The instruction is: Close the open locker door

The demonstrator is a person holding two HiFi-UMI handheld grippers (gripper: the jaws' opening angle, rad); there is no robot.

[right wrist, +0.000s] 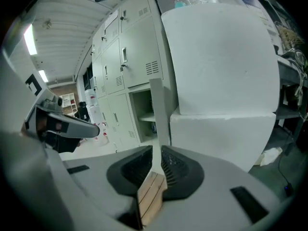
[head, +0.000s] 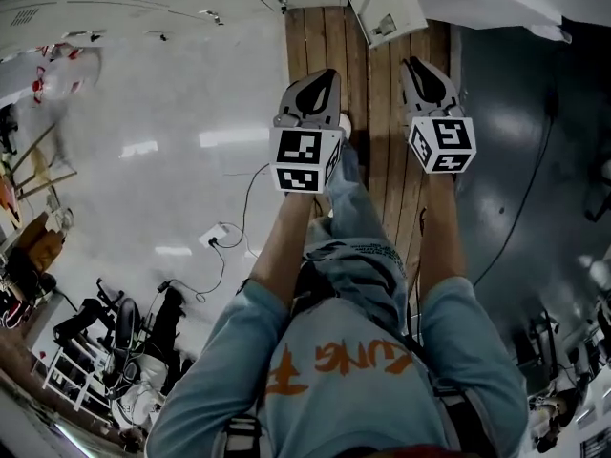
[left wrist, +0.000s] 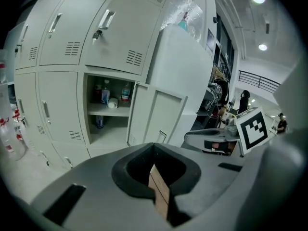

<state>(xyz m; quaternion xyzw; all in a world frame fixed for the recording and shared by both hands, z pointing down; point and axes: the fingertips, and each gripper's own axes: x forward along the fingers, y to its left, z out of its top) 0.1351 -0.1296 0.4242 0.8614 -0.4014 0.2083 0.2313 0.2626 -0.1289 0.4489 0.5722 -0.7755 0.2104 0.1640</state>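
Note:
A bank of pale grey lockers [left wrist: 62, 37] stands ahead. One lower locker is open: its door [left wrist: 156, 114] swings out to the right, and its compartment [left wrist: 108, 114] holds bottles on a shelf. In the right gripper view that door [right wrist: 158, 105] shows edge-on, straight ahead. In the head view it [head: 387, 8] lies beyond both grippers. My left gripper [left wrist: 154, 145] [head: 323, 76] is shut and holds nothing. My right gripper [right wrist: 158, 149] [head: 417, 65] is also shut and empty. Both hang apart from the door, side by side over a wooden strip.
A big white block [right wrist: 221, 71] stands just right of the open locker. The wooden plank strip [head: 377, 132] runs toward the lockers, with glossy pale floor and a cable [head: 229, 246] to its left and dark floor [head: 525, 141] to its right. Chairs and gear [head: 115, 332] crowd the lower left.

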